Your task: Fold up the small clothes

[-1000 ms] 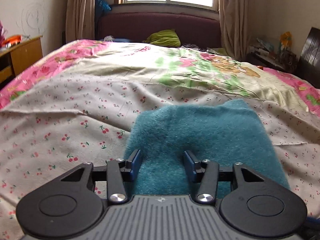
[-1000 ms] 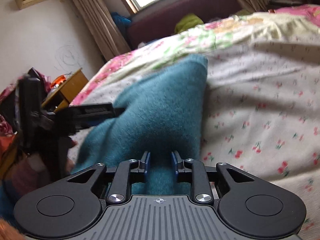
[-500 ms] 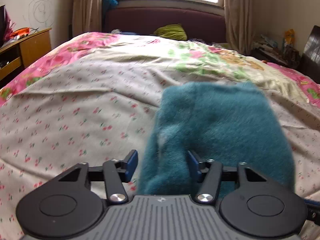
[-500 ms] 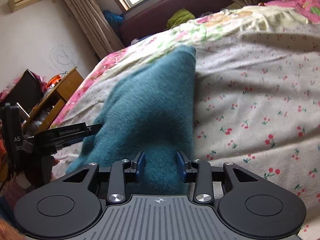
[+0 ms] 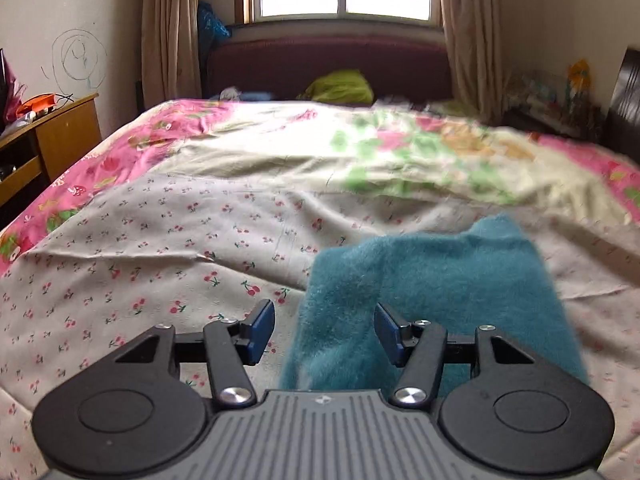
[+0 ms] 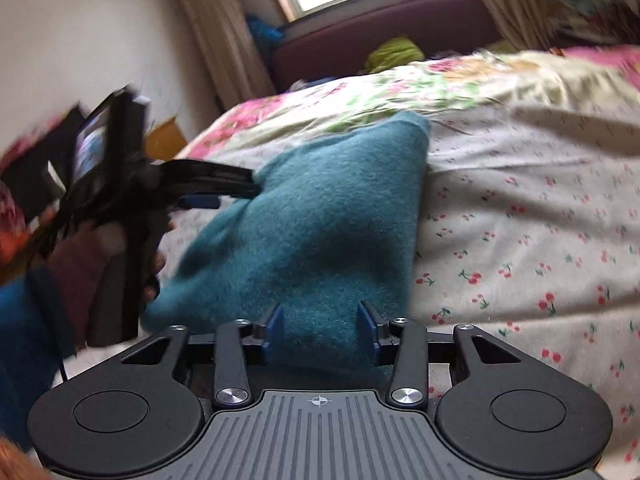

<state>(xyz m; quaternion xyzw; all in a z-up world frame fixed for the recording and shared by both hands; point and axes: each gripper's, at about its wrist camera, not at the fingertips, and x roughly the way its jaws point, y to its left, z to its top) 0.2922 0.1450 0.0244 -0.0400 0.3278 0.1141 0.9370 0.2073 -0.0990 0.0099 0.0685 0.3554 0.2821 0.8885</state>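
A fuzzy teal garment (image 5: 432,292) lies folded on the cherry-print bedsheet (image 5: 180,248). My left gripper (image 5: 324,332) is open, its jaws wide apart, with the garment's left edge between them and not gripped. In the right wrist view the garment (image 6: 320,232) fills the middle. My right gripper (image 6: 320,330) is open, its blue pads either side of the near edge without pinching it. The left gripper (image 6: 232,186) shows at that view's left, held by a hand, its tips at the garment's far-left edge.
The bed runs back to a dark red headboard (image 5: 328,64) with a green pillow (image 5: 340,86) under the window. A wooden desk (image 5: 48,136) stands at the left. Cluttered shelves (image 5: 560,100) stand at the right. A floral quilt (image 5: 400,152) covers the far bed.
Both grippers have opened and let go of the teal garment. The left gripper has shifted left, so the garment now sits to its right. The garment has settled on the bed.
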